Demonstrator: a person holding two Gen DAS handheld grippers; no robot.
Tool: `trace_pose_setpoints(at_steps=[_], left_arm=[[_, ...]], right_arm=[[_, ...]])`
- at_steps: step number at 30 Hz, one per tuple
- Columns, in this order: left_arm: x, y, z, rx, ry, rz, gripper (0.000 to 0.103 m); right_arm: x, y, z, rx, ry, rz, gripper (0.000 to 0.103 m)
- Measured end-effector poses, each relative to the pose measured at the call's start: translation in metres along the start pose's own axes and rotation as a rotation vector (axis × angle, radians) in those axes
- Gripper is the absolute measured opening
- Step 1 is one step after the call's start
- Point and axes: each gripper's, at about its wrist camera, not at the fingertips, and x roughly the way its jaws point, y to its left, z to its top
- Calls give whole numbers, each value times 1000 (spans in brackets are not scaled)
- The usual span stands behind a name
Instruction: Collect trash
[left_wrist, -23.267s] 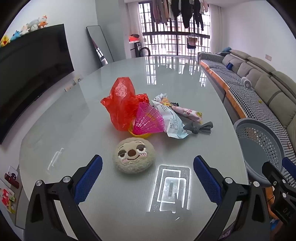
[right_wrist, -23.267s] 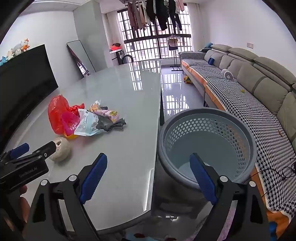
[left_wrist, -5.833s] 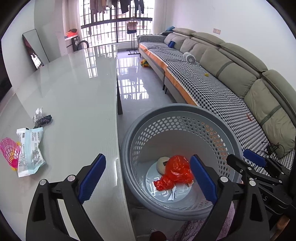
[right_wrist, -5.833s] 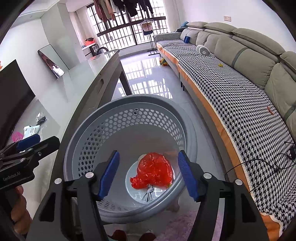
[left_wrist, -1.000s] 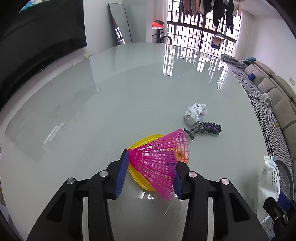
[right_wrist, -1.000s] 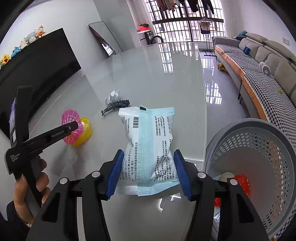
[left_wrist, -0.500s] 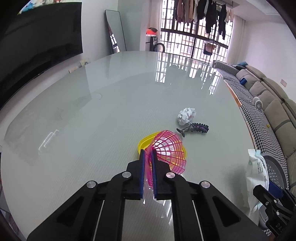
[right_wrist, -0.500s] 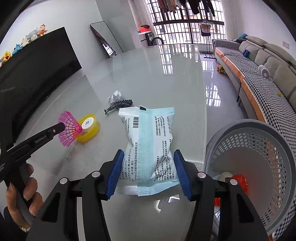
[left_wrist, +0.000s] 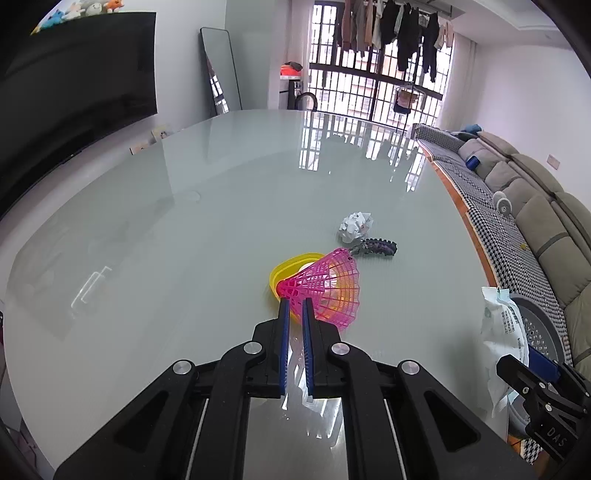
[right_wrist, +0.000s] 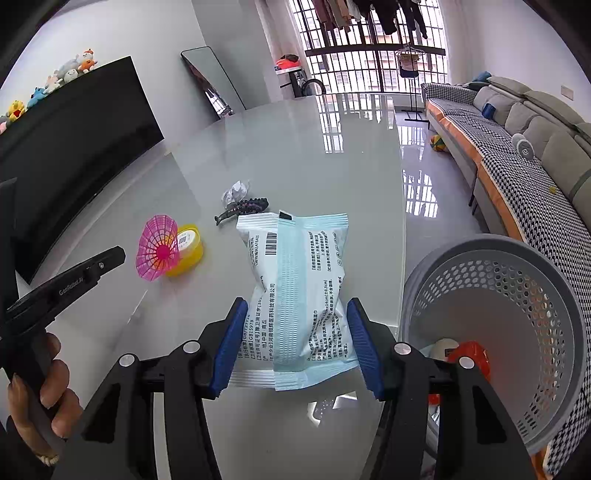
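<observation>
My left gripper (left_wrist: 294, 308) is shut on the narrow end of a pink plastic shuttlecock (left_wrist: 327, 290) and holds it above the glass table (left_wrist: 184, 229); the shuttlecock also shows in the right wrist view (right_wrist: 157, 248). A yellow round tub (right_wrist: 186, 245) sits just behind it. My right gripper (right_wrist: 295, 314) is shut on a pale blue and white packet (right_wrist: 295, 291), held over the table's right edge beside the grey perforated basket (right_wrist: 517, 295). The basket holds a red plastic bag (right_wrist: 469, 354) and a round plush.
A crumpled white paper ball (left_wrist: 355, 226) and a dark ridged toy (left_wrist: 376, 246) lie on the table beyond the tub. A long sofa (right_wrist: 517, 147) runs along the right. A black TV (left_wrist: 66, 92) is on the left wall.
My left gripper has lifted the pink shuttlecock off the table and turned it, away from the yellow tub. My right gripper still holds the packet in the same place.
</observation>
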Motion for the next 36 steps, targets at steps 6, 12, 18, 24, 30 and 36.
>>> trace_pose_setpoints(at_steps=[6, 12, 18, 24, 30, 36], left_arm=[[-5, -5, -4, 30, 3, -5, 8], [0, -14, -8, 65, 20, -2, 8], [5, -24, -10, 94, 20, 10, 56], [15, -35, -8, 116, 23, 8, 64], [35, -41, -6, 125, 61, 22, 80], [57, -46, 3, 112, 86, 61, 89]], right_arm=[[-3, -1, -4, 7, -4, 3, 54], [-2, -2, -5, 11, -2, 17, 54], [1, -9, -5, 26, -1, 33, 54], [4, -18, -4, 39, 4, 47, 54], [10, -23, -3, 48, 10, 58, 54], [13, -34, -1, 74, 11, 66, 54]])
